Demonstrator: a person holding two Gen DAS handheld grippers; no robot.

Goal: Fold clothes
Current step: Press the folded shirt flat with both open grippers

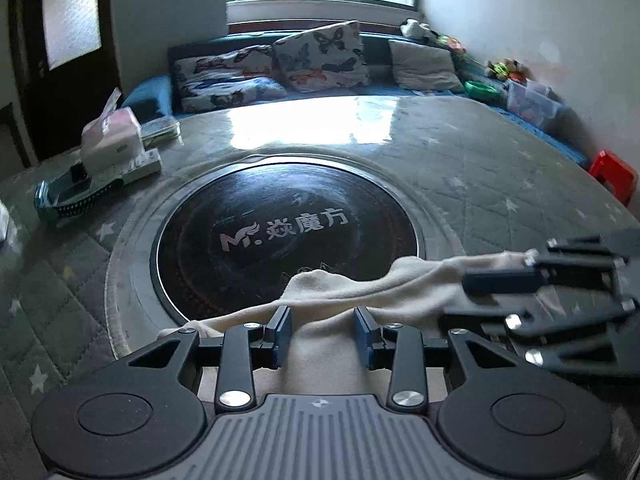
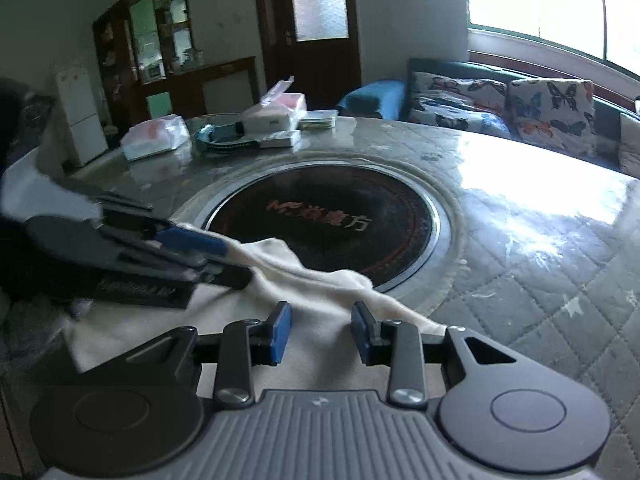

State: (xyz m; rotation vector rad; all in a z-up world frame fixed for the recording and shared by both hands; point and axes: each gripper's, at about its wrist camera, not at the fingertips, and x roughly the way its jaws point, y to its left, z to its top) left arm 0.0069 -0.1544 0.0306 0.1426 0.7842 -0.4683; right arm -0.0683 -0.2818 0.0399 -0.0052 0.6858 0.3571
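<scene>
A cream cloth (image 1: 360,292) lies rumpled on the near part of the round table (image 1: 480,168), with one raised fold over the edge of the black round hotplate (image 1: 288,232). My left gripper (image 1: 323,334) stands open over the cloth. The fabric fills the gap between its blue pads (image 1: 283,330), and they do not press on it. My right gripper (image 1: 476,300), blurred at the right, reaches onto the same cloth's far end. In the right wrist view my right gripper (image 2: 320,332) is open above the cloth (image 2: 320,284), and my left gripper (image 2: 236,260) comes in from the left.
A tissue box (image 1: 112,136), flat packets and a blue strap-like item (image 1: 72,196) sit at the table's far left. A plastic bag (image 2: 156,136) lies near them. Behind the table is a sofa with butterfly cushions (image 1: 320,56), and a red stool (image 1: 612,176) stands at the right.
</scene>
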